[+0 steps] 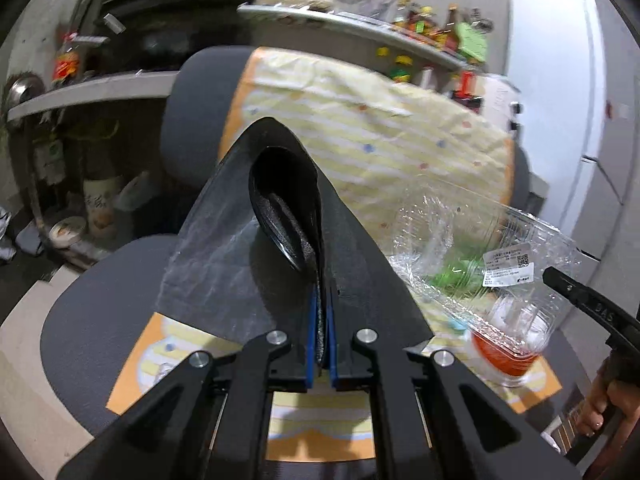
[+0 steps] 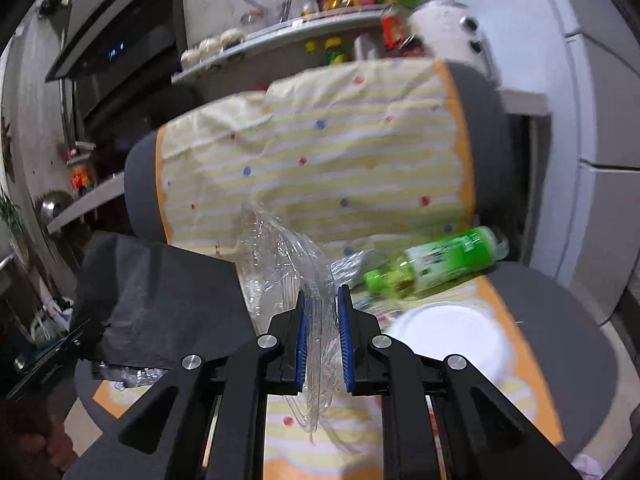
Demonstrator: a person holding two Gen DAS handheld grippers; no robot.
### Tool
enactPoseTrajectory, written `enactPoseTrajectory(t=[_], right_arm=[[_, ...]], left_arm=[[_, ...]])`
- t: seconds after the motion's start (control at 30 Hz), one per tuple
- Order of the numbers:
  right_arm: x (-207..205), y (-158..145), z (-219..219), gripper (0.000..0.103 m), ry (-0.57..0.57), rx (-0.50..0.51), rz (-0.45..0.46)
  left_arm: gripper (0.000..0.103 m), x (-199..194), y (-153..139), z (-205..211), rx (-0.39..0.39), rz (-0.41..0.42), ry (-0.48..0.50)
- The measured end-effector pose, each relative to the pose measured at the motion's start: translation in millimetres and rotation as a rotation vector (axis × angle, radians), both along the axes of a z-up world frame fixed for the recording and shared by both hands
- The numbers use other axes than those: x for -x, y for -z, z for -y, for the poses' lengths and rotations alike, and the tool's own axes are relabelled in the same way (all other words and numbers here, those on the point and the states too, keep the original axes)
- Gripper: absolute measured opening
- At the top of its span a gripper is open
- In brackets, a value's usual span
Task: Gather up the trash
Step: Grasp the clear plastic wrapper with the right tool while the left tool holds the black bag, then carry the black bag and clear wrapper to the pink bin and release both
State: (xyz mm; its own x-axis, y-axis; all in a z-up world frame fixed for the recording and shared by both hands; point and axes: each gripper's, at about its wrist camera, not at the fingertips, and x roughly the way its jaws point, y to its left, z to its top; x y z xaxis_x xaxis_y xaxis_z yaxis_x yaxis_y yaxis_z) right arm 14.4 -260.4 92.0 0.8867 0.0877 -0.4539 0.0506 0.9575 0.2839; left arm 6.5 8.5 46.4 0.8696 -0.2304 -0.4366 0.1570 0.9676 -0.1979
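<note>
My left gripper (image 1: 320, 320) is shut on the rim of a black trash bag (image 1: 224, 248), whose mouth gapes just beyond the fingers. My right gripper (image 2: 321, 300) is shut on a crumpled clear plastic container (image 2: 280, 264), held just right of the bag (image 2: 160, 300). In the left wrist view the container (image 1: 480, 240), with a white label, hangs to the right of the bag, one right finger (image 1: 580, 292) at its edge. On the chair seat lie a green bottle (image 2: 440, 260) on its side and a white plate (image 2: 452, 340).
A grey chair draped in a yellow striped cloth (image 2: 320, 160) fills the middle. A clear cup with orange-red contents (image 1: 508, 348) sits on the seat. Shelves of bottles and jars (image 1: 420, 28) run behind, a white fridge (image 2: 600, 120) stands right, and a person's hand (image 1: 600, 408) shows low right.
</note>
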Motion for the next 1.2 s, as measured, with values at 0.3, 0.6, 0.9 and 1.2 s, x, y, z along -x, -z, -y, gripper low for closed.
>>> enactPoseTrajectory(t=[0.3,0.6,0.9,1.2], right_arm=[[113,-47,66,0.015,0.229,0.073,0.152],[227,-30,137,0.015,0.564,0.157,0.059],[300,11,183,0.015,0.783,0.144,-0.09],[315,40,193,0.015,0.823,0.113,-0.158]], left_arm=[[0.002,49,-49,78,0.027,0.164,0.264],[0.003,92,-27,207,0.002,0.163,0.619],[0.003,142,28,278,-0.151,0.061,0.885],[0.003,151,90,316,-0.413,-0.133,1.017]])
